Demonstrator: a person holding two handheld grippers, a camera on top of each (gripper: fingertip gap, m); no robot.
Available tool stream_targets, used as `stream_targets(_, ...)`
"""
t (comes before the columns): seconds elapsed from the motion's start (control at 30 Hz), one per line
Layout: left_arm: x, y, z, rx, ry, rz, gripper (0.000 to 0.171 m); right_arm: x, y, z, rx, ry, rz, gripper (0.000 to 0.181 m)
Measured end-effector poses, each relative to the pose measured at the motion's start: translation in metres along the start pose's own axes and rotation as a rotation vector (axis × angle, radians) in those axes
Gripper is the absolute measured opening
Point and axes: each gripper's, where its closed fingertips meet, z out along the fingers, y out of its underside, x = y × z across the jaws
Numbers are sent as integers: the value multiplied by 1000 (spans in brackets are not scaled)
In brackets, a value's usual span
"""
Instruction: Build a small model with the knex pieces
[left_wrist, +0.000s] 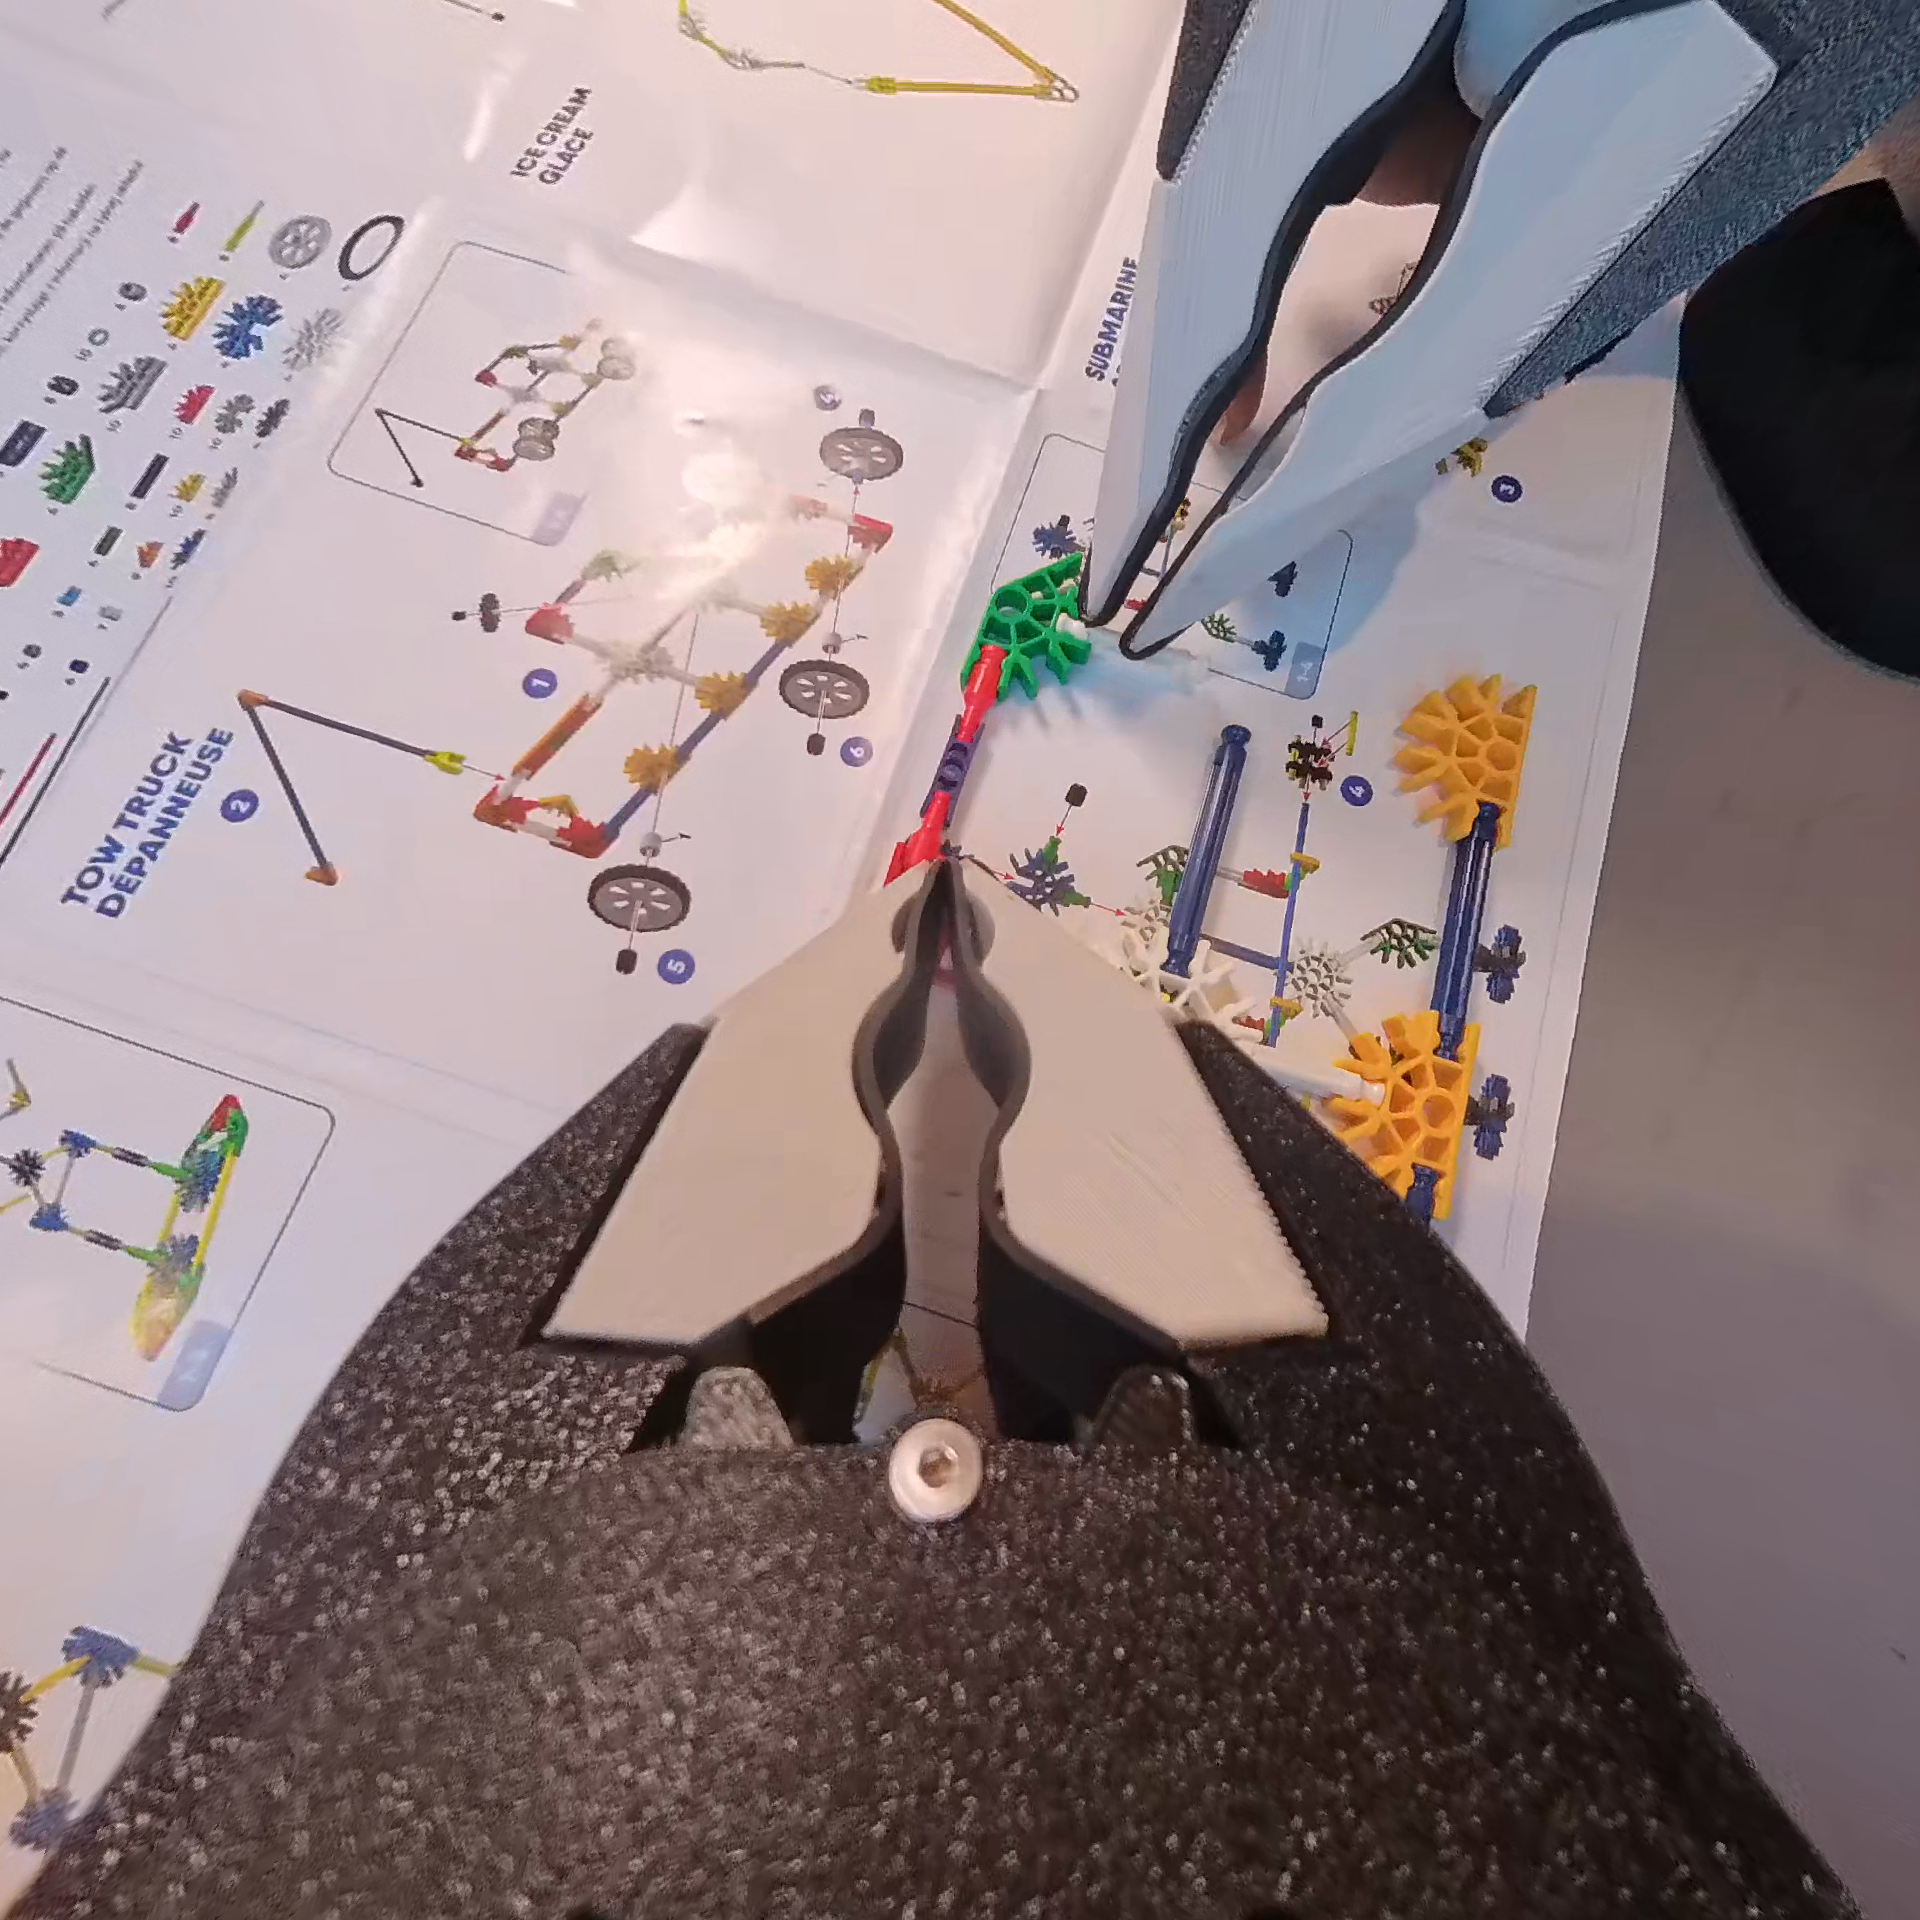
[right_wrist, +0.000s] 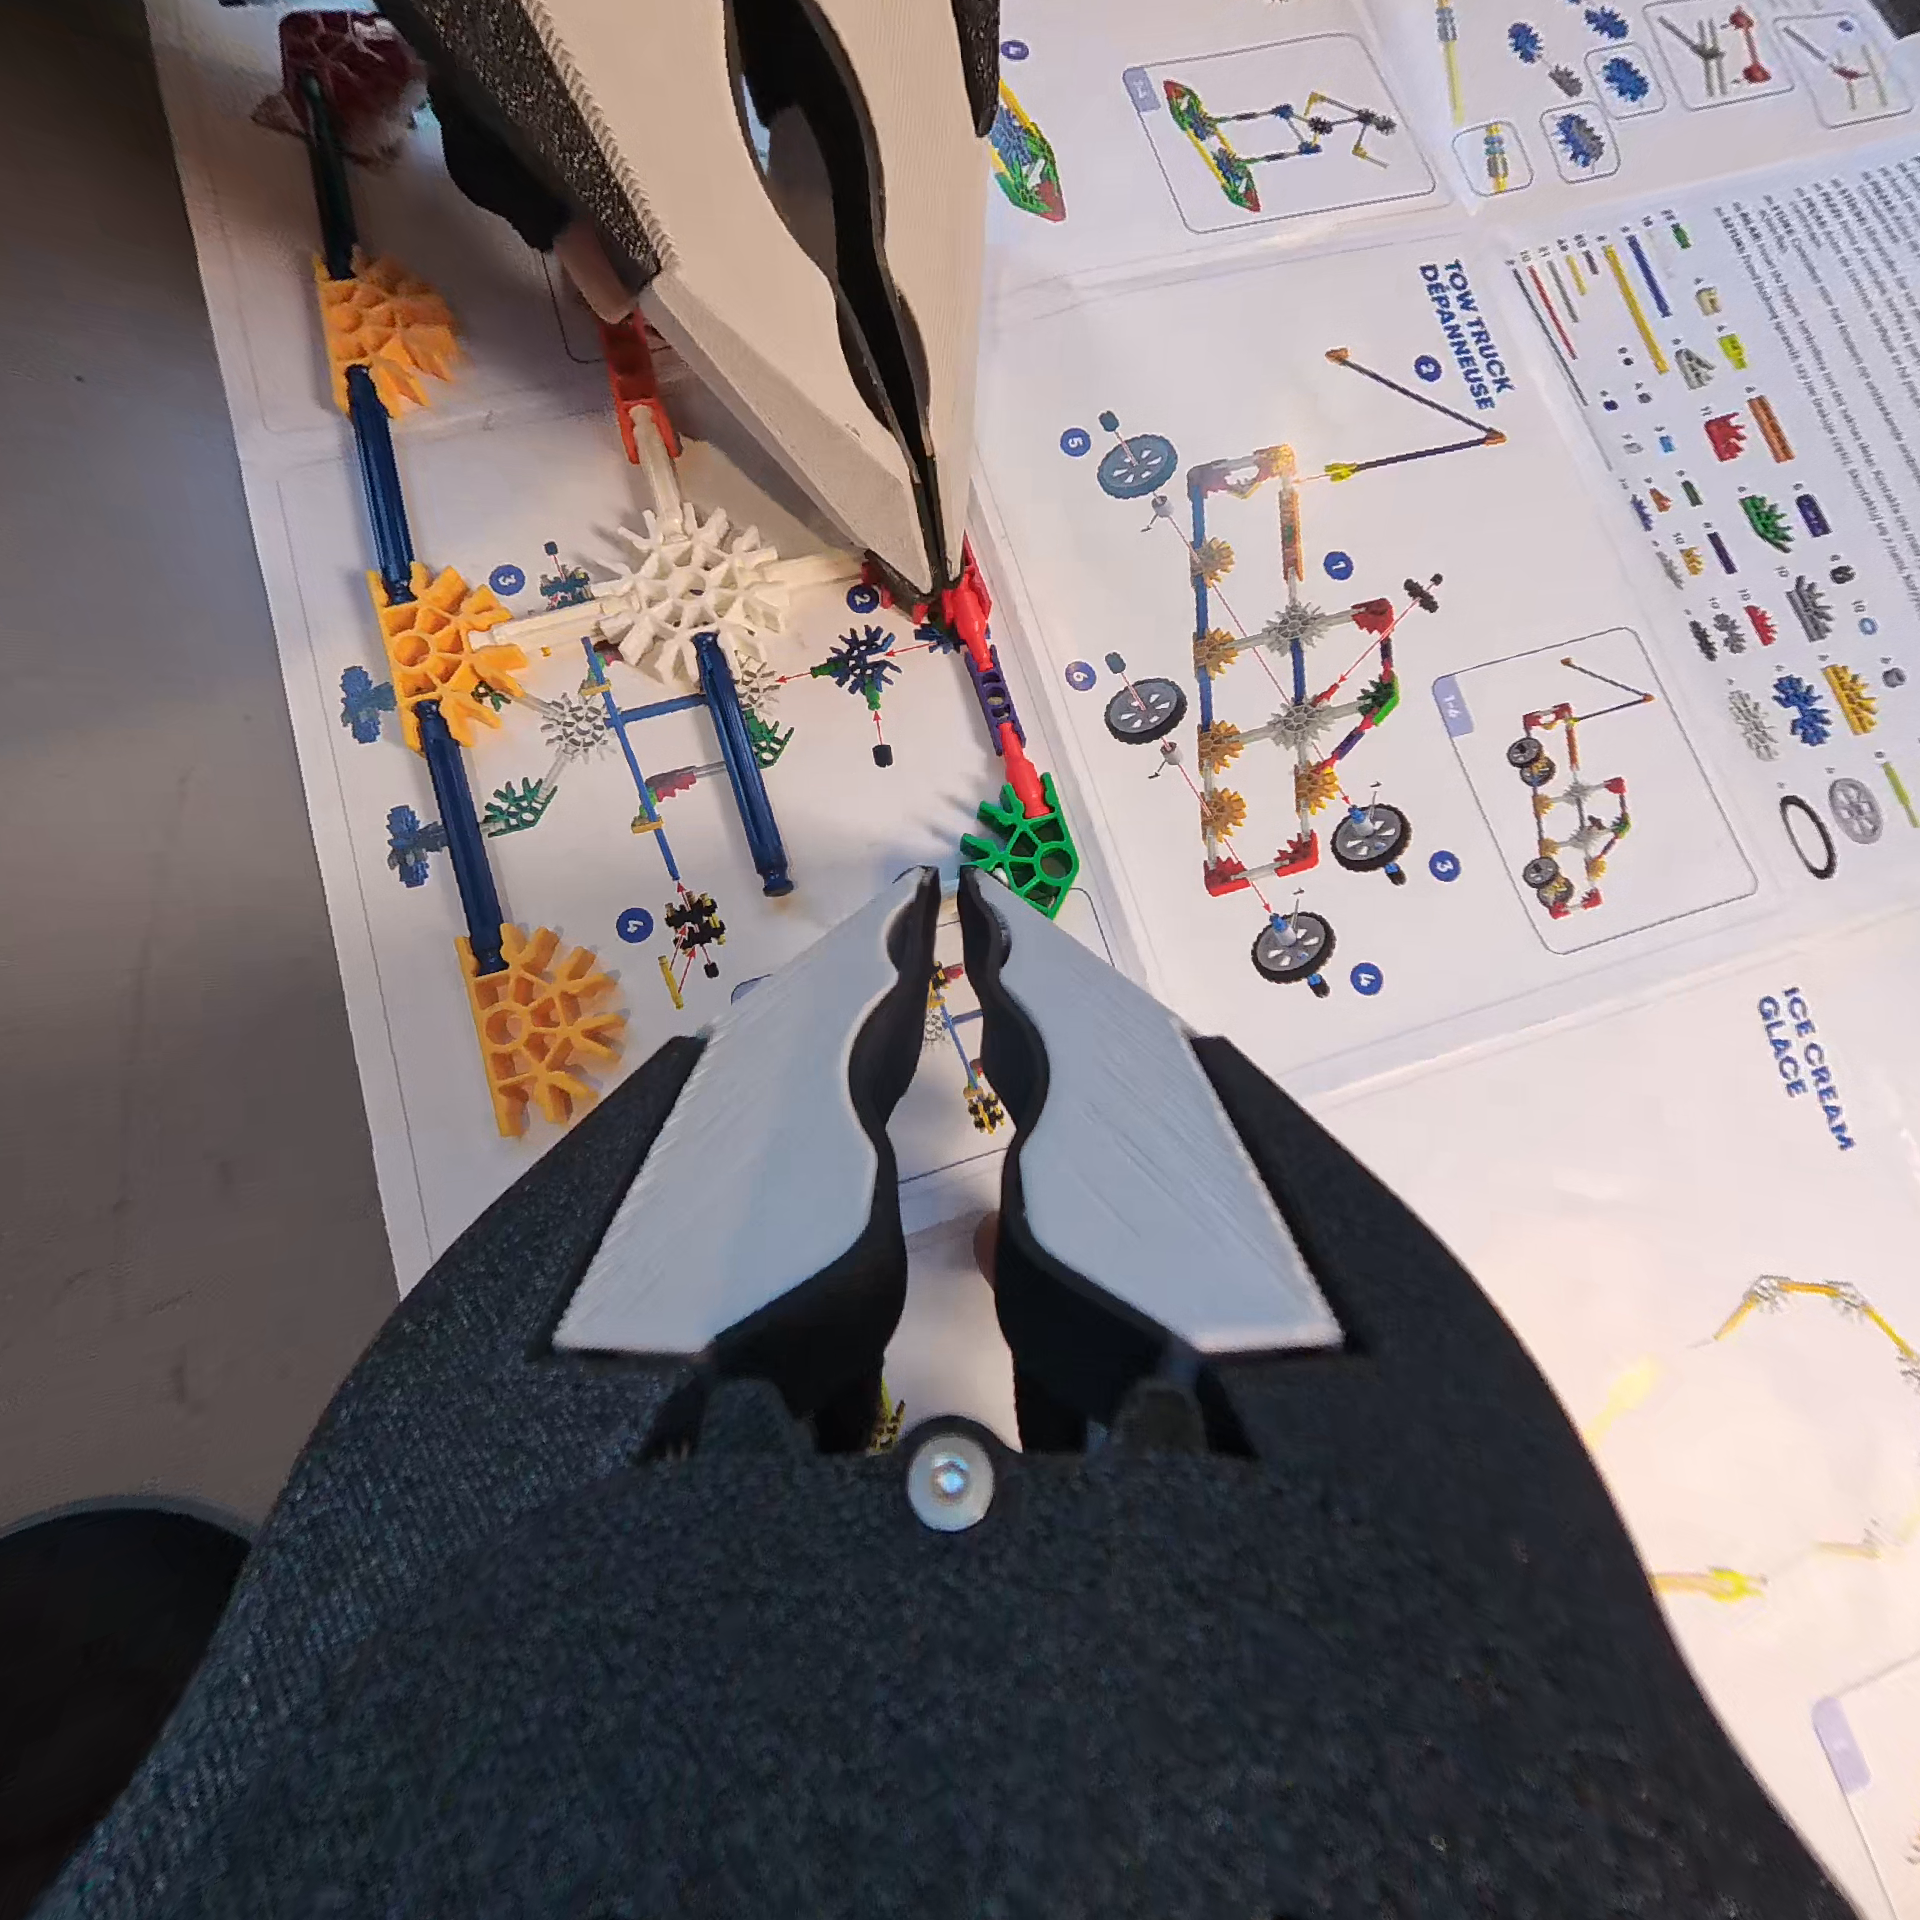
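A short chain of toy building parts lies on a printed instruction sheet (left_wrist: 520, 935): a green connector (left_wrist: 1029, 623), a red rod (left_wrist: 982, 686), a purple connector (left_wrist: 958, 764) and a red end piece (left_wrist: 920, 836). My left gripper (left_wrist: 940, 871) is shut on the red end piece, which also shows in the right wrist view (right_wrist: 966, 603). My right gripper (right_wrist: 948, 883) sits right beside the green connector (right_wrist: 1029, 847), closed on a short white rod (left_wrist: 1184, 675) that sticks out of it. The two grippers face each other from the chain's two ends.
A frame of yellow connectors (right_wrist: 436, 644), blue rods (right_wrist: 743, 769) and a white connector (right_wrist: 691, 592) lies on the sheet beside the chain. Grey table (right_wrist: 125, 831) shows past the sheet's edge. A dark object (left_wrist: 1818, 416) sits at the table's side. The tips of one gripper are about 6 centimetres away from the tips of the other.
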Motion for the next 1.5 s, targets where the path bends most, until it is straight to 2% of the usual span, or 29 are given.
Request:
stream_targets(0.3,0,0,0,3,30,-55,0,1,2,2,-88,25,-48,0)
stream_targets(0.47,0,0,0,5,22,-53,0,2,0,-2,-7,8,-3,0)
stream_targets(0.6,0,0,0,5,23,-56,0,19,-14,-26,115,53,63,1)
stream_targets(0.83,-1,-7,-6,41,17,-76,2,33,0,-21,69,128,50,5)
stream_targets(0.97,-21,-16,-21,107,-76,-88,4,55,-5,-29,124,239,87,6)
stream_targets(1.1,-49,-20,-43,225,-199,-137,13,78,-14,-43,239,334,170,11)
stream_targets(1.27,-75,-12,-78,343,-344,-171,22,94,-18,-54,306,414,215,17)
stream_targets(1.5,-92,6,-131,445,-472,-219,26,97,-15,-51,331,402,280,22)
